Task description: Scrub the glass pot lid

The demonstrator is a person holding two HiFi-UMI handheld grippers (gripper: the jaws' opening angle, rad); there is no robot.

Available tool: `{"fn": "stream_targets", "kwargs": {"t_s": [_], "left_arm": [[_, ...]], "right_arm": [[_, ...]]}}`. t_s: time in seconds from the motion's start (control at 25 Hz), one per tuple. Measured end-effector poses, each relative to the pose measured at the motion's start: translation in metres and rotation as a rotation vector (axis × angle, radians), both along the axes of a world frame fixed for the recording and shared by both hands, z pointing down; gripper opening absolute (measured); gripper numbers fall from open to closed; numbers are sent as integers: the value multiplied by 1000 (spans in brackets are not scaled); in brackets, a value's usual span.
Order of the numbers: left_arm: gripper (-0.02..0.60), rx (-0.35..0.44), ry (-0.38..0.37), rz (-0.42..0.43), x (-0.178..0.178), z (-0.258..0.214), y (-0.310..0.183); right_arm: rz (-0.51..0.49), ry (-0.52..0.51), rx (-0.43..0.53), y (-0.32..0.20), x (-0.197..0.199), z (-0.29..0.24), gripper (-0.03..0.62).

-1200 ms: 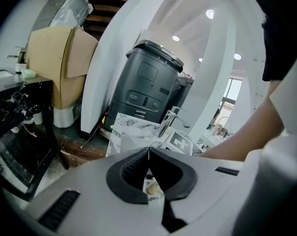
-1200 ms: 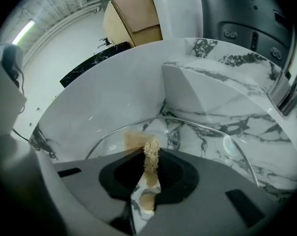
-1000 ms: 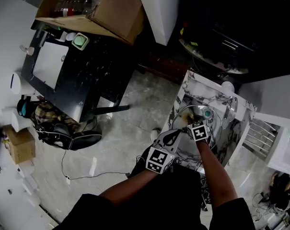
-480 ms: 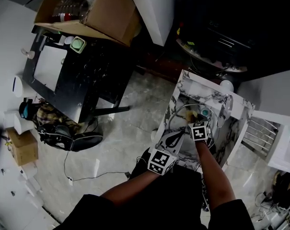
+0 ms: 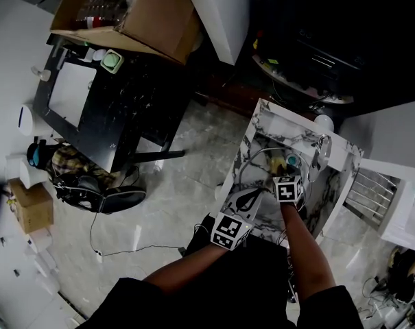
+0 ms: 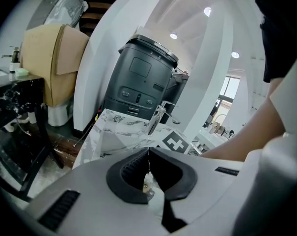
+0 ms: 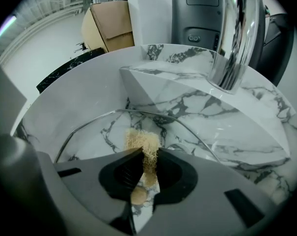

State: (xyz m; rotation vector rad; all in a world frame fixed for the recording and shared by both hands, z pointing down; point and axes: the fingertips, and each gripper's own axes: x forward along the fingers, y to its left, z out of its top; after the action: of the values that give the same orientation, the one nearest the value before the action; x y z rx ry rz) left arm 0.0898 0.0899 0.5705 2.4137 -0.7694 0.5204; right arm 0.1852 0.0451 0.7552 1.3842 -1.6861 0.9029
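Observation:
The glass pot lid (image 5: 258, 162) stands tilted in the marble sink (image 5: 262, 118). In the right gripper view its metal rim arcs over the clear glass pot lid (image 7: 104, 132). My right gripper (image 7: 148, 149) is shut on a yellowish scrubbing sponge (image 7: 144, 142) that presses against the glass. In the head view the right gripper (image 5: 279, 174) is over the lid. My left gripper (image 5: 255, 190) reaches in from the sink's front edge. In its own view the left gripper (image 6: 148, 151) has its jaws closed on a thin edge, apparently the lid's rim.
A chrome faucet (image 7: 234, 38) rises at the sink's far right, seen also as the faucet (image 5: 322, 153). A dark appliance (image 6: 143, 77) stands behind the sink. To the left are a black table (image 5: 118, 94), a cardboard box (image 5: 132, 12) and a bag on the floor (image 5: 90, 187).
My right gripper has shifted the sponge a little across the lid. The left gripper keeps its hold in the same place.

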Motion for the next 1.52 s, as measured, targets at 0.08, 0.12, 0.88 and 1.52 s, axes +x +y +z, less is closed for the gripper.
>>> {"fn": "stream_targets", "kwargs": {"t_s": [0.08, 0.12, 0.88, 1.52], "left_arm": [[18, 2, 2, -12, -2, -1, -1], [17, 3, 4, -17, -3, -2, -1], [18, 13, 18, -28, 3, -3, 6], [17, 13, 13, -37, 11, -2, 16]], "right_arm": [[0, 4, 4, 1, 2, 1, 58], [-2, 8, 6, 1, 3, 1, 58], [48, 45, -32, 19, 38, -2, 58], [29, 72, -49, 37, 60, 0, 58]]}}
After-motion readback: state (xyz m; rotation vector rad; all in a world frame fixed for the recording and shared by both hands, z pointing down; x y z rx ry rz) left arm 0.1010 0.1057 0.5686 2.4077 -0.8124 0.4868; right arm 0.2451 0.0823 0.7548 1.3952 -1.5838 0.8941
